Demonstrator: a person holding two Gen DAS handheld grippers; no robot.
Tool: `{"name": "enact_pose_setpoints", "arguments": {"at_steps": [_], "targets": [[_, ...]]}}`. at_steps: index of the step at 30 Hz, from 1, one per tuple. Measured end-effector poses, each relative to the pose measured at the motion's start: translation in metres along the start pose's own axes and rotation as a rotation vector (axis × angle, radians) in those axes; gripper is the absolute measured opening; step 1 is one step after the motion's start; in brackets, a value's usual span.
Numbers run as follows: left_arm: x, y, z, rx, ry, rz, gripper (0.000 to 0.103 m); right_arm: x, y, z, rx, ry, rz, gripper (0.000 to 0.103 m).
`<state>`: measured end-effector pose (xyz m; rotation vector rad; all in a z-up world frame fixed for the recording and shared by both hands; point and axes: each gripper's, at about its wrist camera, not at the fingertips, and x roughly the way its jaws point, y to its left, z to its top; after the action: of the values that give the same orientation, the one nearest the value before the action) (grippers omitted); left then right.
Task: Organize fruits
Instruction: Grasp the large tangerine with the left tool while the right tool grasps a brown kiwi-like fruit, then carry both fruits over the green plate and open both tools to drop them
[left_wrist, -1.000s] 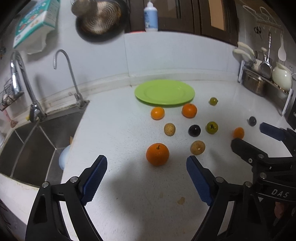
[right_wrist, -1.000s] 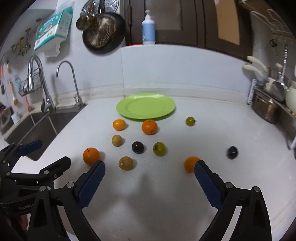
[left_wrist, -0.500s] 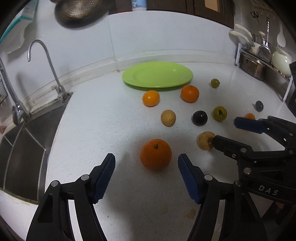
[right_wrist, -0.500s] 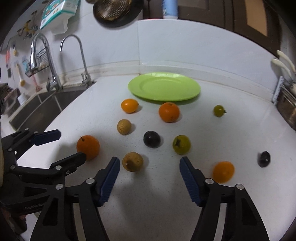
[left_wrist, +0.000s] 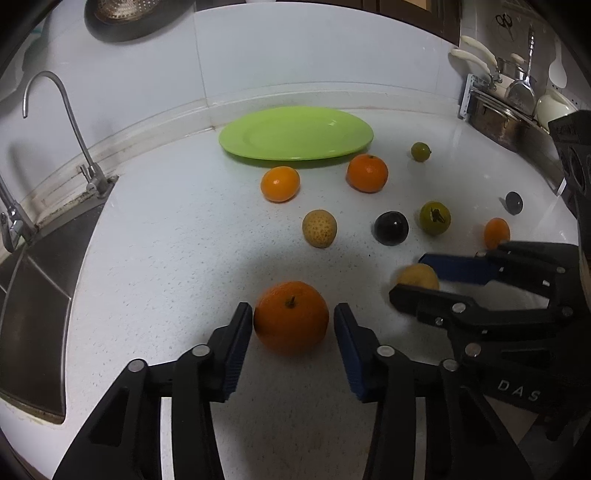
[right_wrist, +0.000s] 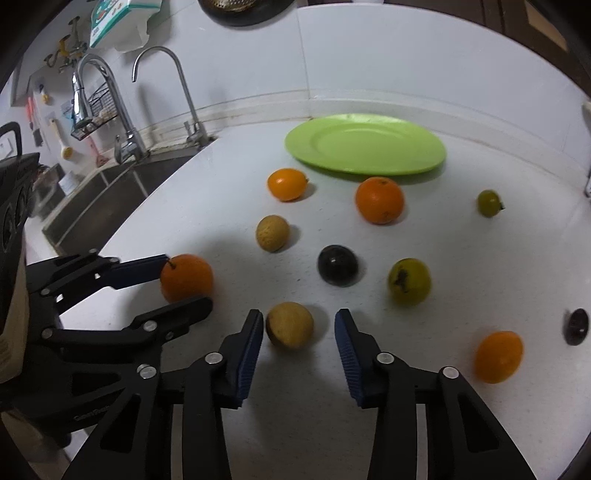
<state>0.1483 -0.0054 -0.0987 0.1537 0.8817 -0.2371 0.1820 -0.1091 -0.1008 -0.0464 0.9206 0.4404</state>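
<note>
Two claws, both open: left claw (left_wrist: 293, 325) straddles the mandarin (left_wrist: 291, 316) on the tabletop (left_wrist: 166, 258); right claw (right_wrist: 299, 332) straddles the tan longan (right_wrist: 290, 325). Risk: round fruit may roll away if one pad touches first.

Tabletop (left_wrist: 166, 258) white with fine speckle; plate (left_wrist: 295, 133) lime green. Orange (left_wrist: 291, 316) bright orange, tan fruit (right_wrist: 289, 325) dull yellow-brown, plum (right_wrist: 338, 265) near black. Fingers (left_wrist: 236, 350) black with ribbed blue pads.
</note>
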Motion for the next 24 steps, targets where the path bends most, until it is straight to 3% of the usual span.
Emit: {"name": "enact_pose_setpoints", "arguments": {"at_steps": [3,11,24], "targets": [[0.002,0.001,0.002,0.003,-0.003,-0.005,0.041,0.004,0.001,0.002,-0.003,0.015,0.024,0.029],[-0.007,0.009,0.002,-0.023,0.003,-0.037,0.041,-0.001,0.001,0.007,0.01,0.017,0.036,0.029],[-0.042,0.011,0.042,-0.048,-0.097,-0.021,0.041,-0.035,-0.004,0.044,-0.03,-0.093,0.034,0.029]]}}
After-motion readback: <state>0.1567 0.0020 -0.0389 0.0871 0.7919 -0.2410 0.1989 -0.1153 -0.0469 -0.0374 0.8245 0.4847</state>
